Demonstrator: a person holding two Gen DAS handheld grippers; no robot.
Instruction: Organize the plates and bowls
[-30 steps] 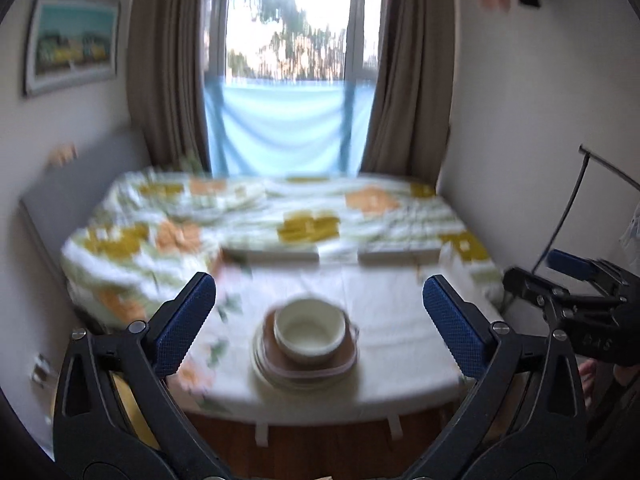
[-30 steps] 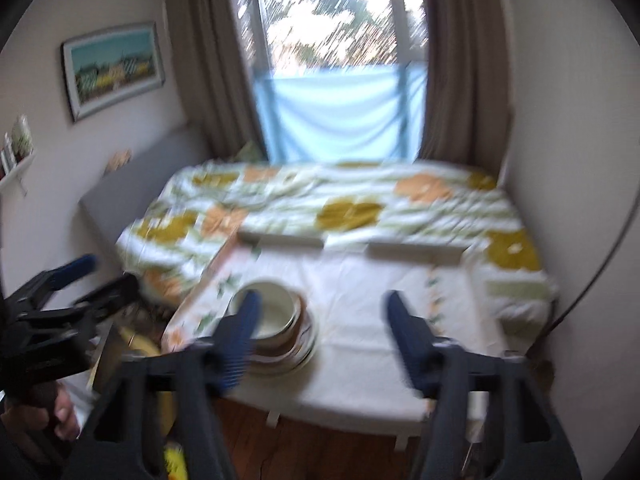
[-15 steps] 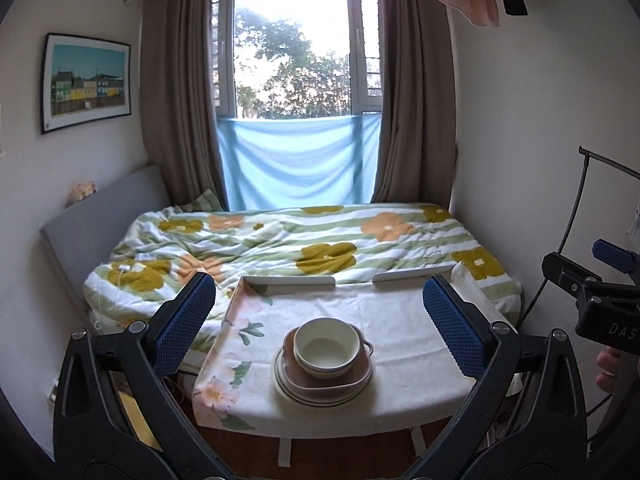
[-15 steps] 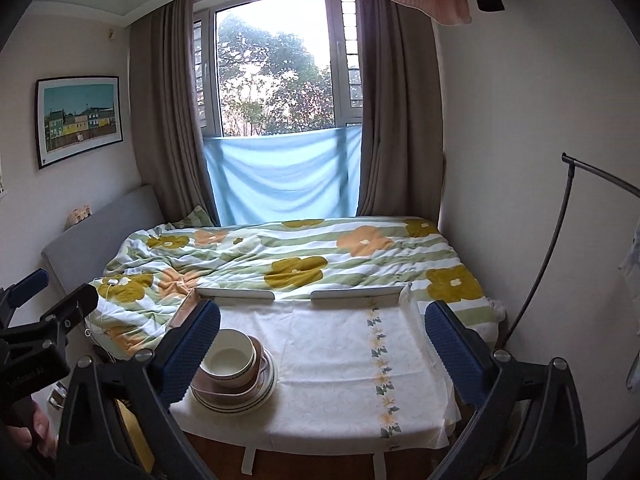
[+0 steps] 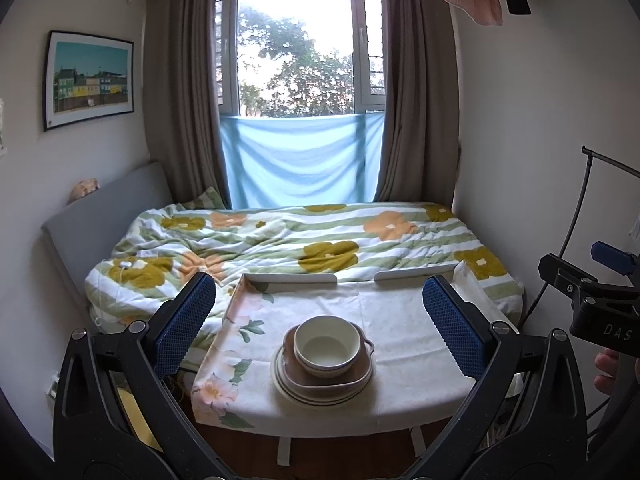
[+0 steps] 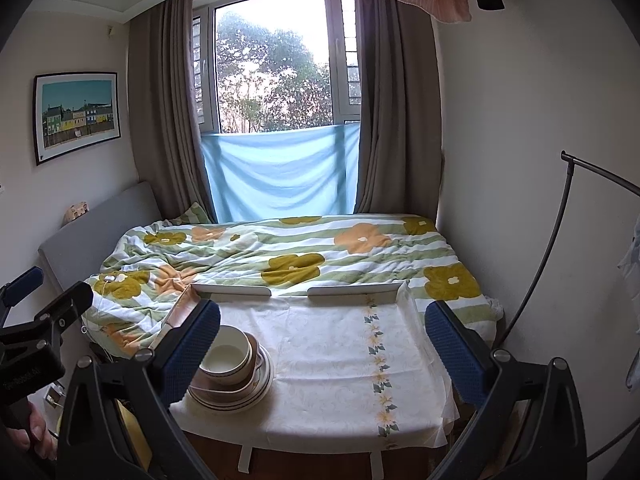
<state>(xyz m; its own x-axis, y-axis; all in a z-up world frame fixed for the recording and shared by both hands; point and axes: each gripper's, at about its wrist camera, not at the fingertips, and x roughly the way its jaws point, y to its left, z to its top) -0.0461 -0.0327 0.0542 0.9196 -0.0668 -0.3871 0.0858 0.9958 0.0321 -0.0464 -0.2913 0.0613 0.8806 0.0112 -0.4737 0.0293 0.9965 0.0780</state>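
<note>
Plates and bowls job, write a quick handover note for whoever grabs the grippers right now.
Left gripper: open, holding nothing, raised short of the table and aimed at the stack.
Right gripper: open, holding nothing, also short of the table, with the stack behind its left finger.
Dishes: one stack on the table near its front left: a cream bowl in a brown handled dish on striped round plates.
Done: nothing is gripped; the dishes sit in one pile.
Left: probably approach the stack and lift the bowl first. No target spot is evident.
</note>
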